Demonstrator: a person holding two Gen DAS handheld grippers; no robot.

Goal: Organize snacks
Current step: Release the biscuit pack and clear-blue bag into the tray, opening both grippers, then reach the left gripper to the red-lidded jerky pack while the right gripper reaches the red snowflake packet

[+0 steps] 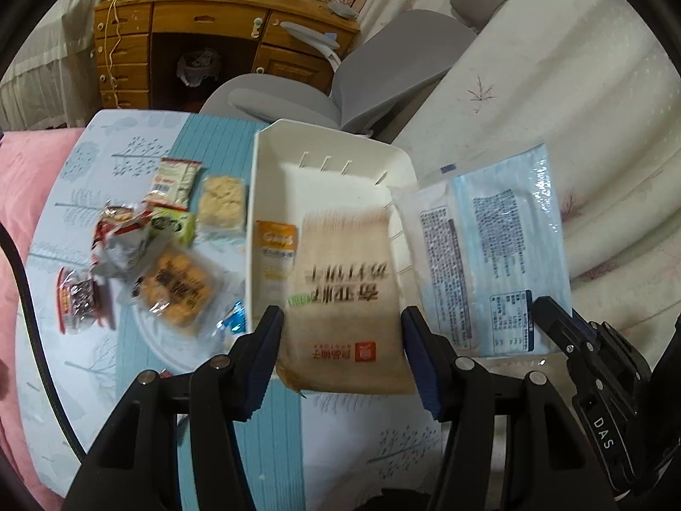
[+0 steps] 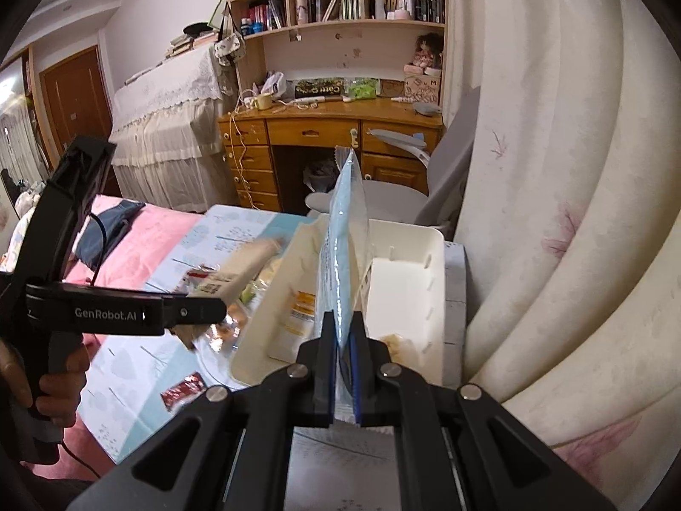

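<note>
Two packets above the white box.
My left gripper (image 1: pixel 340 357) clamps the beige packet (image 1: pixel 344 298), my right gripper (image 2: pixel 342 366) pinches the blue packet (image 2: pixel 344 230) upright, so both can drop into the white box (image 2: pixel 434 251).

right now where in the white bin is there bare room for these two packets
Free: the white bin's right compartment, bare beyond the pale scrap at its near end. Its left side already holds the orange-labelled packet. Crowded: the tablecloth left of the bin, around the cookie pack.
</note>
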